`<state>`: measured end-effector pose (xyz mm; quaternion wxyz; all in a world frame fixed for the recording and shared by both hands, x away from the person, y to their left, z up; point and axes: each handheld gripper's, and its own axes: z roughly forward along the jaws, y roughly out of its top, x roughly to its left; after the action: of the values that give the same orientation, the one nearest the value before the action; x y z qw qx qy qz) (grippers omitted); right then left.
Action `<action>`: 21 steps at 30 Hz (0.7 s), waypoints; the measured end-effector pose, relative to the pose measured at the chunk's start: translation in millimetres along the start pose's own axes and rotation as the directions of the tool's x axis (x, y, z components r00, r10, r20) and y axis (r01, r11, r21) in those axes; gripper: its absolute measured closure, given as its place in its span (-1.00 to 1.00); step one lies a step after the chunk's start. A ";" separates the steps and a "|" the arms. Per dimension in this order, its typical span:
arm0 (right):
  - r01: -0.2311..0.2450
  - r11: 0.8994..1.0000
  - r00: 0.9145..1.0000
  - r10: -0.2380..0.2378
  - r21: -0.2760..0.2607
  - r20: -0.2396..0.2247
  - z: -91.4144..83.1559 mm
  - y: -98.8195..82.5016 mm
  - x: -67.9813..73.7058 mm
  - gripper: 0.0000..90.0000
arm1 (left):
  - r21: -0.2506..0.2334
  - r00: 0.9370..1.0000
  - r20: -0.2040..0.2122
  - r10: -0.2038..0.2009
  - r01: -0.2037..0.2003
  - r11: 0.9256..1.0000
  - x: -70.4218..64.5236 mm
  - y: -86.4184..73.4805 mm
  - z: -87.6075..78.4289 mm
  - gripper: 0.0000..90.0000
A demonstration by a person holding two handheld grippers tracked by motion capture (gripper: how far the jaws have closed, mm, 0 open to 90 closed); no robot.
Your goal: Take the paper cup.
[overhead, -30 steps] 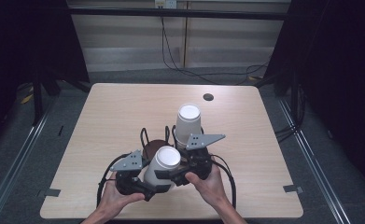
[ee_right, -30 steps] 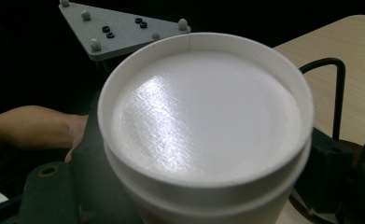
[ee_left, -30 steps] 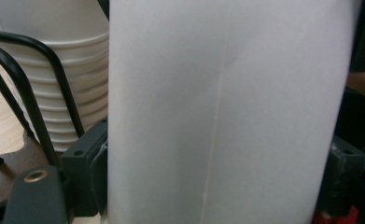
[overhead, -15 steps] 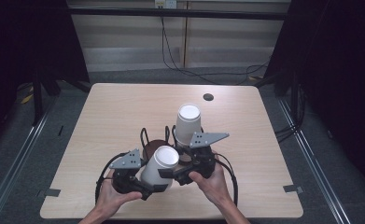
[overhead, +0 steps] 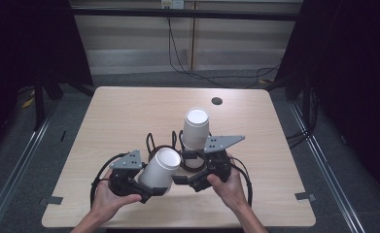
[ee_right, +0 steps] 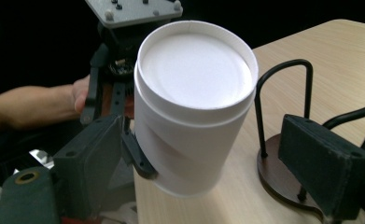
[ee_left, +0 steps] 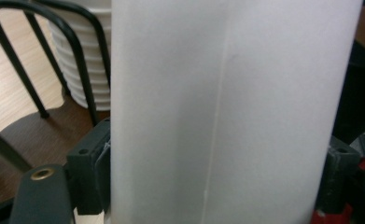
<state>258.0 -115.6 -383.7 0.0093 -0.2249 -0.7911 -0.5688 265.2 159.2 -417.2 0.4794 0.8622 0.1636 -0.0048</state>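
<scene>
High view overhead facing forward, both claw cameras close (sharing white cup [ee_right: 194, 107])

The matt white paper cup [ee_right: 194, 107] has a faint seam, the desk [overhead: 129, 111] a pale wood-grain finish, the rack [ee_right: 283, 135] glossy black wire.

White paper cup [ee_right: 194, 112] between open fingers [ee_right: 325, 163]

lab recording bay | black curtains [overhead: 27, 43] | cables [overhead: 187, 58] | bare table [overhead: 129, 111]
</scene>
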 end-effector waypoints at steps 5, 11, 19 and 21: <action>0.017 0.998 1.000 -0.017 0.054 -0.004 -1.7 -1.6 -3.1 -0.69 | 0.054 0.999 -0.031 0.023 -0.022 0.998 1.2 0.3 -1.9 -0.55; 0.037 0.989 0.999 -0.040 0.145 0.016 -0.3 -2.6 -4.6 -0.69 | 0.109 0.997 -0.063 0.045 -0.038 0.993 2.9 1.8 2.5 -0.54; 0.067 0.973 0.998 -0.068 0.220 -0.003 4.9 -4.1 -7.4 -0.69 | 0.197 0.994 -0.090 0.067 -0.048 0.979 2.4 1.1 6.7 -0.54; 0.073 0.966 0.997 -0.077 0.247 0.006 6.1 -5.5 -7.3 -0.69 | 0.217 0.993 -0.093 0.073 -0.051 0.975 1.9 2.1 7.9 -0.54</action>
<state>264.1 -114.0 -392.7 0.0095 -0.1965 -0.8636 -0.4643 268.8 152.2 -420.1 0.3746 0.9128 0.1589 0.0359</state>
